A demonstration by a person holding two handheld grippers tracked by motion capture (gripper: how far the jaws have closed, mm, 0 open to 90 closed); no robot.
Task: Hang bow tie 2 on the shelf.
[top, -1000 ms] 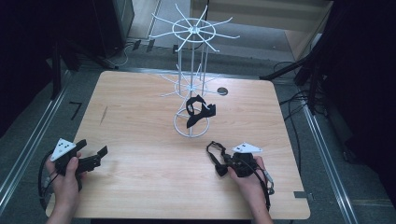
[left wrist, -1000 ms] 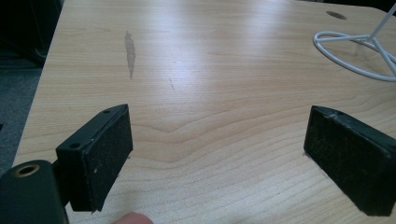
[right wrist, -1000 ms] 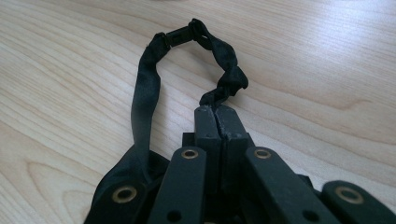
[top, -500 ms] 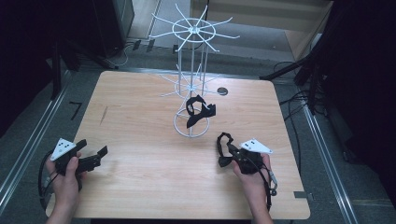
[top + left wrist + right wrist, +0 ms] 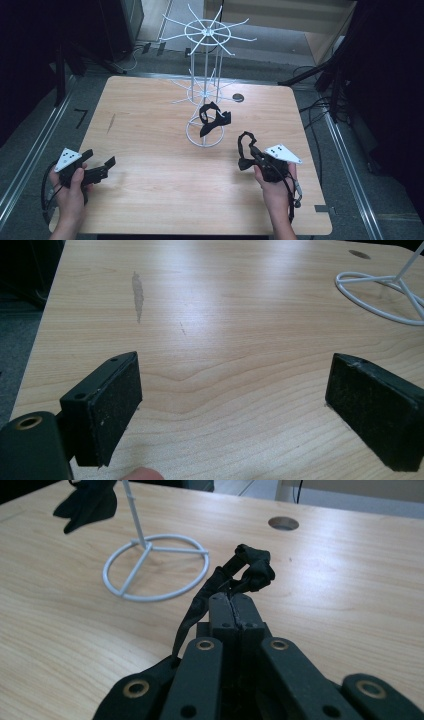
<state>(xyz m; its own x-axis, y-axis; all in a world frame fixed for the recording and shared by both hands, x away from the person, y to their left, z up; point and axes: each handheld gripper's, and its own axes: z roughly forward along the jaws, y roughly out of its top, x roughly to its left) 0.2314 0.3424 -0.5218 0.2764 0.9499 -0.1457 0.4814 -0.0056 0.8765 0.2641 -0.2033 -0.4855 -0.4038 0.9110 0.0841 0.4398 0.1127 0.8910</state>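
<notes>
Your right tongs are clenched on a black strap, a floppy loop of dark fabric; in the right gripper view the jaws meet with no gap and the strap bunches up just past their tips, one tail trailing down the left side. You hold it above the counter, near the round base of the white wire rack but apart from it, on the rack's right and toward you.

One black piece already hangs on the rack's lower tier, just above the base ring, so by the look of it one item is hung and the one in your grip is the next. The pick-up seems done: the strap is lifted and secure. What is left, as I judge it, is the carry to the rack, slipping the loop over a free prong, and letting go. The upper ring of prongs looks bare and the lower tier has open arms, so you have room.

Your left tongs are released, jaws wide apart over bare wood at the near left corner, well away from the rack; its base ring shows far off in the left gripper view. That hand is free to steady the rack if you need it
</notes>
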